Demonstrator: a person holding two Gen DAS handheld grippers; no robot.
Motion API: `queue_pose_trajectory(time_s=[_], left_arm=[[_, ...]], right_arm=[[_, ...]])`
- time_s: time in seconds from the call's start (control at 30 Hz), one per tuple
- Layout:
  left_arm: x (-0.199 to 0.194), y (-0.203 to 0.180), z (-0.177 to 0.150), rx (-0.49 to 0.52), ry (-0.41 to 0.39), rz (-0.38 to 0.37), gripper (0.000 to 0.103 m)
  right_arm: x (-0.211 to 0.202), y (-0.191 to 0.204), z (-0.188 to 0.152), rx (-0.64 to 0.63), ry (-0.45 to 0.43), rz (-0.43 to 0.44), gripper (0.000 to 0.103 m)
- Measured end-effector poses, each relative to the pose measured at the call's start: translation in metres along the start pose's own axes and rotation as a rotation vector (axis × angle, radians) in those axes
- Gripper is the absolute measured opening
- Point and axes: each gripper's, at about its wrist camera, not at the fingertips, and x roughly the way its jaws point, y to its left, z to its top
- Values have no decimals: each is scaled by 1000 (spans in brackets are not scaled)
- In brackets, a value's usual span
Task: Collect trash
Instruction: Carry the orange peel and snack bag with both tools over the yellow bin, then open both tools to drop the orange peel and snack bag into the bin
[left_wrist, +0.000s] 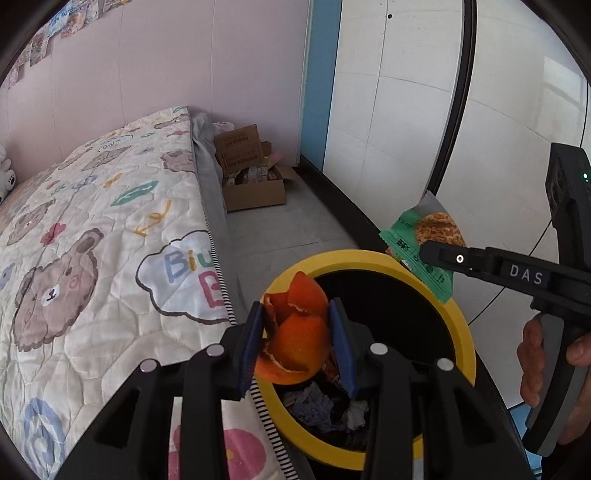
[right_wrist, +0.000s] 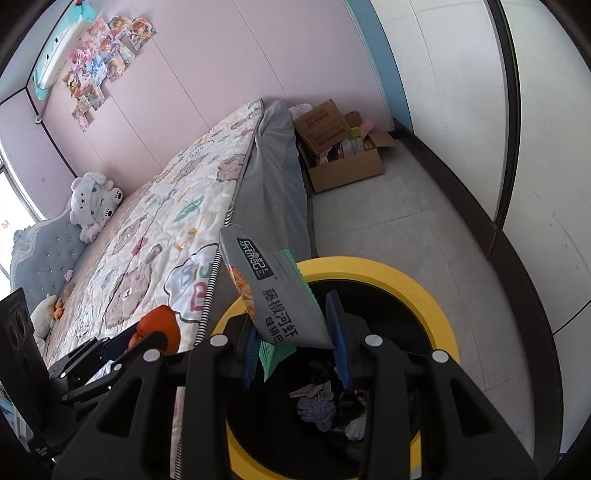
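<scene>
The left gripper (left_wrist: 295, 332) clamped orange peel (left_wrist: 295, 332) and the right gripper (right_wrist: 295, 347) a snack bag (right_wrist: 280, 295), both over the yellow-rimmed bin (left_wrist: 461, 325); releasing squarely above the opening seemed best.

Soft daylight is filling the room, and it is coming in from a window (right_wrist: 11, 206) that is blowing out to white at the left edge of the right wrist view. Shadows are staying faint on the floor (left_wrist: 266, 236). The fisheye lenses are bending the wall panels (right_wrist: 461, 110) and darkening the corners. The inside of the bin (left_wrist: 406, 314) is staying dim. Both pictures are looking sharp, with little blur.
</scene>
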Motion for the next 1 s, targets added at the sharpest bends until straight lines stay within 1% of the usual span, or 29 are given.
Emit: queue_pose_trajectory(time_s=[0.17,0.2,0.33,0.37,0.43,0.47,0.5,0.6,0.77,1.0], left_arm=[[13,-3,-4,-8,30,-26,35],[14,-3,-5,-11,35,-36,35],[16,-3,-6,-18,41,-40,37],[15,-2,-6,-21,40,-42,39],[13,-2,-6,-30,38,-51,47],[12,-2,-5,-32,34,-55,50],[10,-3,-5,-29,28,-53,52],[3,-4,-3,-21,15,-53,54],[-8,1,1,-35,-3,-47,54],[-33,20,4,-68,-39,-21,54]], right_arm=[[14,-9,-3,21,14,-2,33],[15,-10,-4,27,14,-1,36],[14,-11,-5,31,14,-8,38],[14,-11,-5,35,11,-9,40],[11,-13,-4,50,0,-15,45],[10,-14,-3,55,-6,-17,49],[7,-15,-3,59,-10,-18,50],[3,-17,-2,72,-20,-18,50],[-4,-14,-2,71,-28,-21,50],[-15,8,-4,36,-32,-12,50]])
